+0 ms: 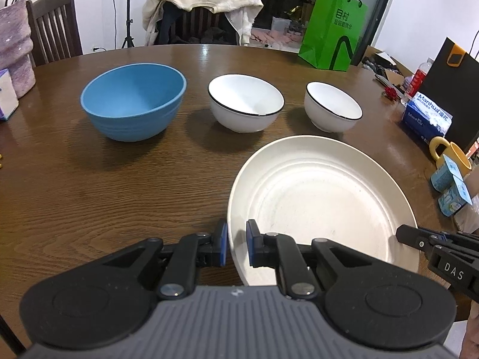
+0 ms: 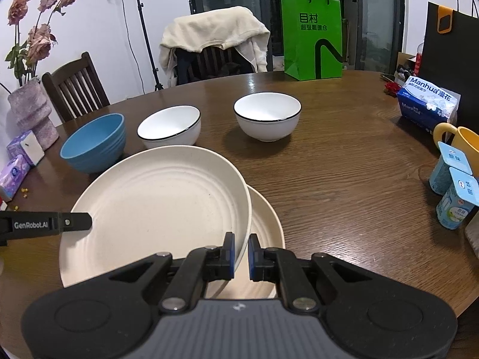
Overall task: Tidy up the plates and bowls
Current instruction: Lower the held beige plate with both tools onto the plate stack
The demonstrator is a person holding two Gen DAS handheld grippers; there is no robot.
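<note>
Both grippers clamped on upper plate (image 2: 158,203) rim: left gripper (image 1: 236,243) on its left edge, right gripper (image 2: 241,252) on its right edge, jaws nearly shut on thin rim. Upper plate tilted, overlapping lower plate (image 2: 266,224) at table's (image 2: 344,179) near edge; lower plate offset to the right, showing beyond upper's right rim. Key relation: stack target lies under and right of held plate, so right gripper nearer. Blue bowl (image 1: 134,104), 2 white bowls (image 1: 246,101) (image 1: 333,105) in row toward far edge, apart.
</note>
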